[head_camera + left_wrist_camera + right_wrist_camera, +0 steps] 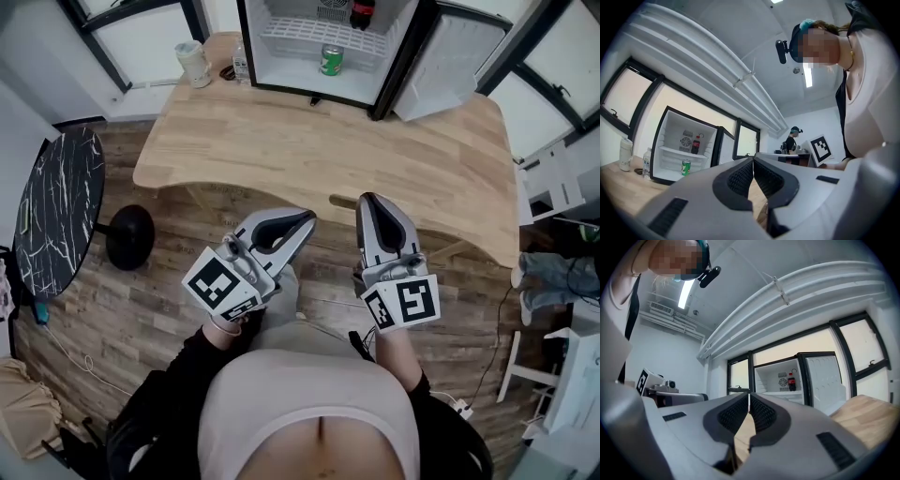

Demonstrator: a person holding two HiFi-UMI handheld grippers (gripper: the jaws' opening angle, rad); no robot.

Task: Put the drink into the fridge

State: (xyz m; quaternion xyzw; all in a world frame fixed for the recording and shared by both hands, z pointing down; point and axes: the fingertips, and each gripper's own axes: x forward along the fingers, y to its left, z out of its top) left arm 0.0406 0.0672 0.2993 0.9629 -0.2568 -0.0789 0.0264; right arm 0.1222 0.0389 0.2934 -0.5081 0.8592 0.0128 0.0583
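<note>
The small fridge [281,56] stands open on the far side of the wooden table [309,155]. Inside it a green can [331,60] sits on the floor and a dark cola bottle [362,13] stands on the shelf; both also show in the left gripper view as the can [686,167] and the bottle [696,145]. The right gripper view shows the bottle [791,381]. My left gripper [306,219] and right gripper [367,201] are both shut and empty, held close to my body at the table's near edge, far from the fridge.
The fridge door [441,66] swings open to the right. A pale cup [193,64], a clear bottle [240,62] and a small dark object lie left of the fridge. A black marble side table [56,211] stands at the left. Another person [791,139] stands in the background.
</note>
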